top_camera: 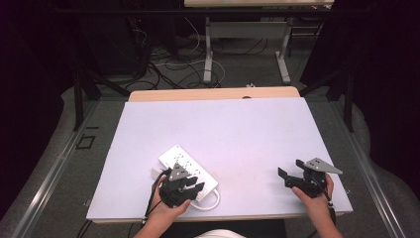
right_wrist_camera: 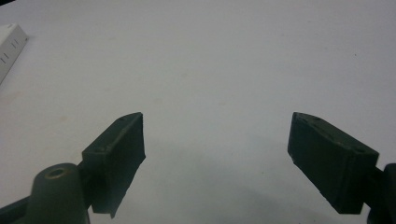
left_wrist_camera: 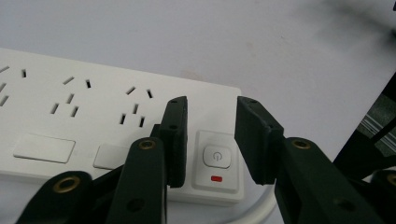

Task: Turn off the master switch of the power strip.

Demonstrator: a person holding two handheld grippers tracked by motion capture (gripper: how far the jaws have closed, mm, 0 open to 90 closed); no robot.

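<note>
- A wide white surface point(top_camera: 223, 134) fills the middle of the high view, with a dark floor and tangled cables beyond its far edge.
- A white power strip point(top_camera: 184, 168) lies near the left of the near edge, set at a slant, its white cord point(top_camera: 214, 202) curling out at the near end.
- The left claw point(top_camera: 190, 187), held in the person's left hand point(top_camera: 166, 210), sits over the near end of the strip. In the left gripper view its jaws stand partly apart, one on each side of the strip's power button point(left_wrist_camera: 217, 157), holding nothing; whether they touch the strip I cannot tell. A small red mark point(left_wrist_camera: 216, 178) shows below the button.
- The right claw point(top_camera: 291, 171), held in the right hand point(top_camera: 312, 196), is at the near right, well apart from the strip. Its jaws are spread wide over bare surface, gripping nothing.
</note>
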